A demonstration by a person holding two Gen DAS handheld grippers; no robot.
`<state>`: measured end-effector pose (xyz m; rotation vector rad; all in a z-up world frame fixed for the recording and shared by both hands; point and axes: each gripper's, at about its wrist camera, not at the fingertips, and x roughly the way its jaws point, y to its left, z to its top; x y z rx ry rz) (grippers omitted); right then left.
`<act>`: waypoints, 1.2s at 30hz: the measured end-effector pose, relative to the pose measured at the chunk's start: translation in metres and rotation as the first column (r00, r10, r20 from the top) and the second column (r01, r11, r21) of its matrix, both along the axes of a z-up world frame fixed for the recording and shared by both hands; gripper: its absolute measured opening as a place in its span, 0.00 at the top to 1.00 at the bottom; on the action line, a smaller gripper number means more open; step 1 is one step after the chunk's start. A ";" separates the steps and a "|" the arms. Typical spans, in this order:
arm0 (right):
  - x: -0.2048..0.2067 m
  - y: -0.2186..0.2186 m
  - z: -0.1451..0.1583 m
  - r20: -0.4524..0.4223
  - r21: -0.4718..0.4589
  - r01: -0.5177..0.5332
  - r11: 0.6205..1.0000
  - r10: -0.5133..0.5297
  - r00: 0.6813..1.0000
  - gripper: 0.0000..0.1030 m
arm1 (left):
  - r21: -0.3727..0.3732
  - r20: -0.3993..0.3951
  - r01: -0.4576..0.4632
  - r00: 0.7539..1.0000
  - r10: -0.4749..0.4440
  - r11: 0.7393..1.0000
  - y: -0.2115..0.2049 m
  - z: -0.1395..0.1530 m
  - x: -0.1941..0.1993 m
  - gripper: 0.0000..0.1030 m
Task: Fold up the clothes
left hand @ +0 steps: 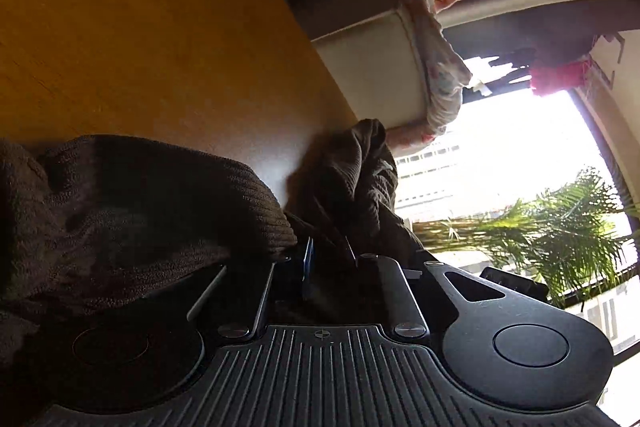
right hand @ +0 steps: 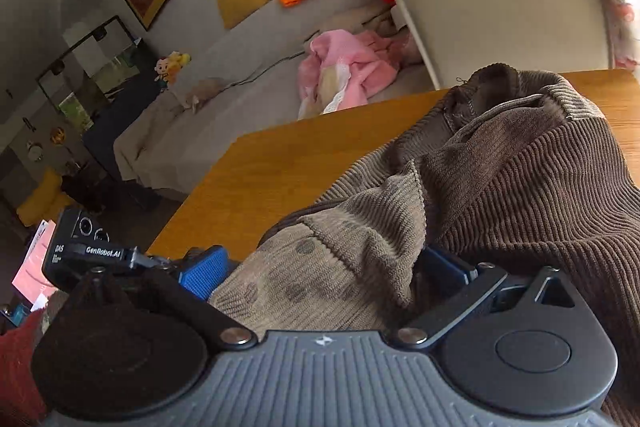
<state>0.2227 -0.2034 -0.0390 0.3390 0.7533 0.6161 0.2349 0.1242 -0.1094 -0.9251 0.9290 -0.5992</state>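
A brown ribbed knit garment (right hand: 520,179) lies bunched on the orange wooden table (right hand: 288,163), its paler dotted inner side (right hand: 320,267) turned up. In the right wrist view my right gripper (right hand: 324,269) stands open, blue pads (right hand: 204,275) wide apart, with the dotted fabric heaped between them. In the left wrist view the camera is rolled sideways. There my left gripper (left hand: 329,255) has its fingers close together, shut on a dark fold of the garment (left hand: 348,179) that rises from them. More of the knit (left hand: 132,203) drapes over the gripper's left side.
A beige armchair (right hand: 500,15) with a floral cloth stands just past the table's far edge. A sofa (right hand: 248,39) holds pink, orange and red clothes. A black unit labelled GenRobot.AI (right hand: 80,251) sits at the table's near-left corner. A bright window and a palm (left hand: 560,227) show beyond the table.
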 end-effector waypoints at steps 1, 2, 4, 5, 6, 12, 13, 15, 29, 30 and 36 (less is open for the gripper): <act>-0.001 0.004 0.001 -0.018 0.016 -0.040 0.999 0.040 0.999 0.00 | 0.032 0.010 -0.013 1.000 0.013 0.999 0.004 0.004 0.003 0.85; -0.002 0.009 0.002 -0.035 0.032 -0.079 0.996 0.080 0.996 0.00 | 0.064 0.018 -0.027 0.999 0.026 0.998 0.011 0.007 0.007 0.84; -0.009 0.005 0.008 -0.056 -0.017 -0.115 0.993 0.113 0.992 0.00 | 0.122 0.045 -0.055 0.998 0.050 0.991 0.024 0.015 0.012 0.80; -0.015 0.001 0.012 -0.054 -0.067 -0.109 0.992 0.105 0.993 0.00 | 0.149 0.058 -0.070 0.996 0.062 0.986 0.030 0.018 0.015 0.79; -0.020 -0.003 0.016 -0.052 -0.117 -0.103 0.988 0.097 0.994 0.00 | 0.176 0.071 -0.087 0.995 0.076 0.981 0.035 0.023 0.017 0.71; -0.036 -0.044 0.054 0.002 -0.235 0.020 0.972 -0.020 1.000 0.03 | 0.160 0.220 -0.073 0.975 0.036 0.984 0.020 0.079 0.014 0.44; -0.030 -0.058 0.065 0.013 -0.174 0.073 0.982 -0.072 0.997 0.04 | 0.133 0.242 -0.037 0.970 0.004 0.990 0.009 0.086 0.011 0.39; -0.011 -0.089 0.067 -0.064 0.036 0.170 0.985 -0.167 0.984 0.07 | 0.076 0.262 0.061 0.962 -0.079 0.995 -0.019 0.090 0.008 0.35; 0.122 -0.094 -0.027 -0.468 0.372 0.452 0.811 -0.257 0.846 0.01 | -0.037 0.250 0.192 0.952 -0.177 0.981 -0.066 0.072 -0.002 0.21; 0.128 -0.087 -0.025 -0.420 0.398 0.402 0.825 -0.226 0.879 0.01 | -0.048 0.254 0.185 0.953 -0.167 0.982 -0.062 0.073 -0.004 0.21; 0.109 -0.060 0.076 -0.014 0.601 0.022 0.799 -0.017 1.000 0.05 | -0.142 0.344 0.112 0.937 -0.057 0.983 -0.022 0.092 -0.023 0.08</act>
